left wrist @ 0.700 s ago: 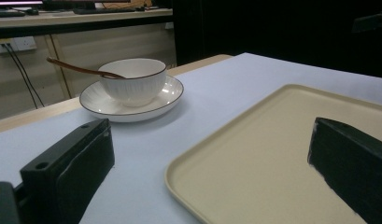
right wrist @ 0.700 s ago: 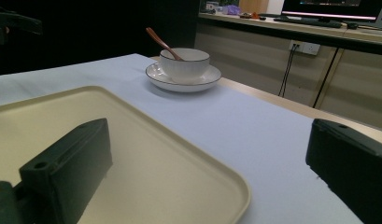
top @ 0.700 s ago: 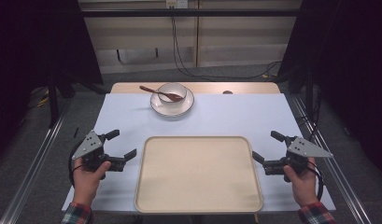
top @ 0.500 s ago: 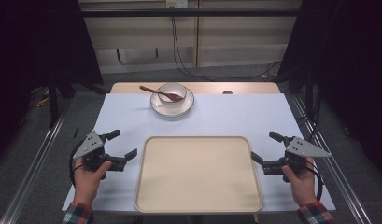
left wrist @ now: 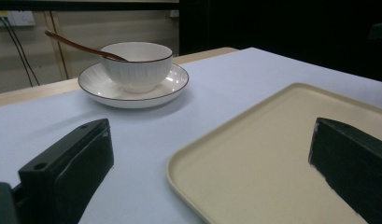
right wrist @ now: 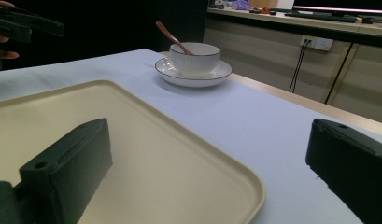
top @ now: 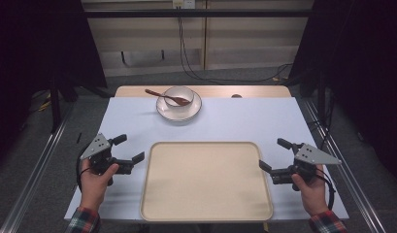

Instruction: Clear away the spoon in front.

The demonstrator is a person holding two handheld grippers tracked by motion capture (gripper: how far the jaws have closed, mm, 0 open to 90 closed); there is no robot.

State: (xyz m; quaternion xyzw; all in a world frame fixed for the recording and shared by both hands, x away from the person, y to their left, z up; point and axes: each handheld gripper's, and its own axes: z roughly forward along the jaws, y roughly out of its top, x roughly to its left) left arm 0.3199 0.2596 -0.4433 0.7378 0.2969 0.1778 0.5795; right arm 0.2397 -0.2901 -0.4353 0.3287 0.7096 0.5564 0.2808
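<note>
A white bowl [top: 179,95] sits on a white plate [top: 163,110] at the far middle of the table, with a brown spoon [top: 157,93] leaning in it. The same bowl [left wrist: 137,65] and spoon [left wrist: 76,45] lie ahead in the left gripper view, and the bowl [right wrist: 194,58] also in the right gripper view. A cream tray [top: 206,179] lies bare at the near middle. My left gripper [top: 129,149] stands open just left of the tray with nothing between its jaws. My right gripper [top: 274,155] stands open just right of the tray, also with nothing in it.
A light blue cloth [top: 244,121] covers the table, with a bare wooden strip [top: 264,91] at the far edge. Metal rails [top: 36,170] run along both sides. Black curtains and cables stand behind the table.
Both grippers have drifted slightly toward the near edge beside the tray. Their jaws stay wide apart. The bowl, plate, spoon and tray have not moved.
</note>
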